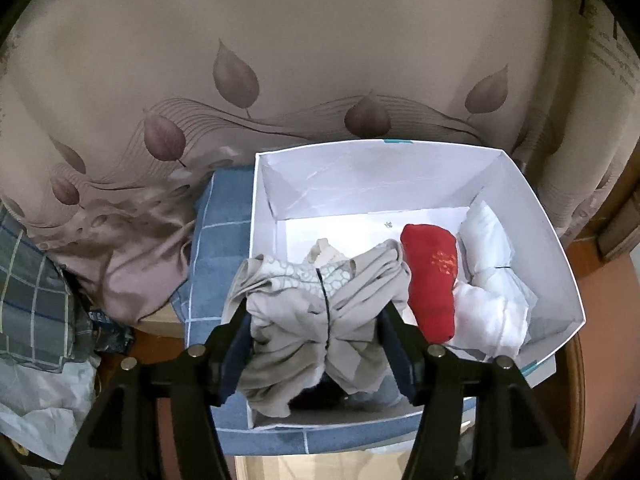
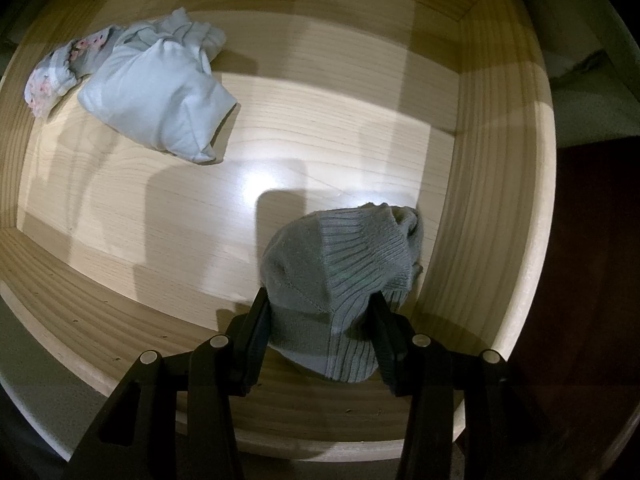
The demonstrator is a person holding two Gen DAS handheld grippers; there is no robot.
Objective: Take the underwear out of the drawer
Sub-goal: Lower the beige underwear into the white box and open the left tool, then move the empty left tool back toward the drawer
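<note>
The left tool (image 1: 316, 320) grips a beige bundle (image 1: 316, 308) over the white box (image 1: 560, 264); the right tool (image 2: 320, 320) clamps a grey knit bundle (image 2: 340, 276) inside the wooden drawer (image 2: 480, 216).

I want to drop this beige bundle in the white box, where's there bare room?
Bare floor lies along the white box's back wall and far-left corner, behind the beige bundle. The right side is crowded: red roll, then white bundles against the right wall.
</note>
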